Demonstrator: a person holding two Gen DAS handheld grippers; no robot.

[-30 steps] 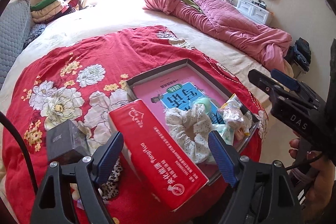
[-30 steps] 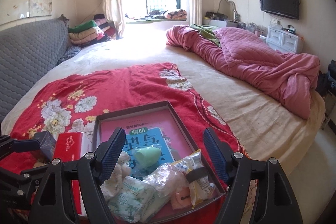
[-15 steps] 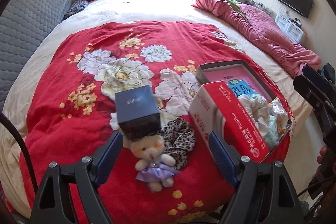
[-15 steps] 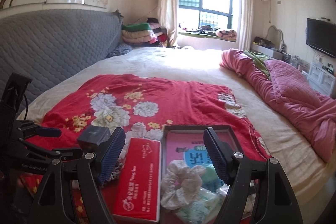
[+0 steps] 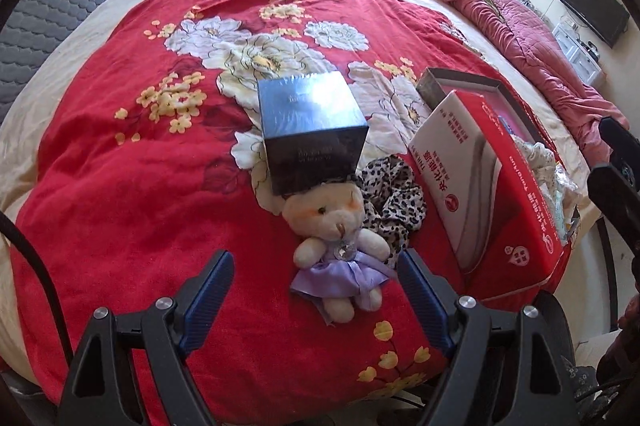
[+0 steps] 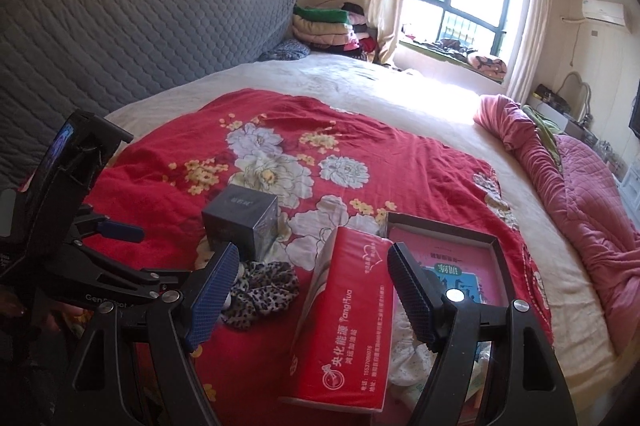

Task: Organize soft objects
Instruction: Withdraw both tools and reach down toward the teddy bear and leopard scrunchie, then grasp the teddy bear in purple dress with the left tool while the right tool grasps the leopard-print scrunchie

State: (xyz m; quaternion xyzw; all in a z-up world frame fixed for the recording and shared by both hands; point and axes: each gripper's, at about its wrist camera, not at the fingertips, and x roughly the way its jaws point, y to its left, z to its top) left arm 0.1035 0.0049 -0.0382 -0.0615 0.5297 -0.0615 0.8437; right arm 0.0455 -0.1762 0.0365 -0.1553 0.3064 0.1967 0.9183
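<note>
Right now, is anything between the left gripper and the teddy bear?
Nothing visible. The left gripper is open with the teddy bear lying just ahead between its fingers. The dark box sits behind the bear's head and the leopard scrunchie beside it.

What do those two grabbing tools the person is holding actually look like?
Both are alike: the left gripper and right gripper have black angular frames with silver bolts and fingers faced with ribbed blue pads. White lettering marks the left one's frame, and a black cable runs beside it.
</note>
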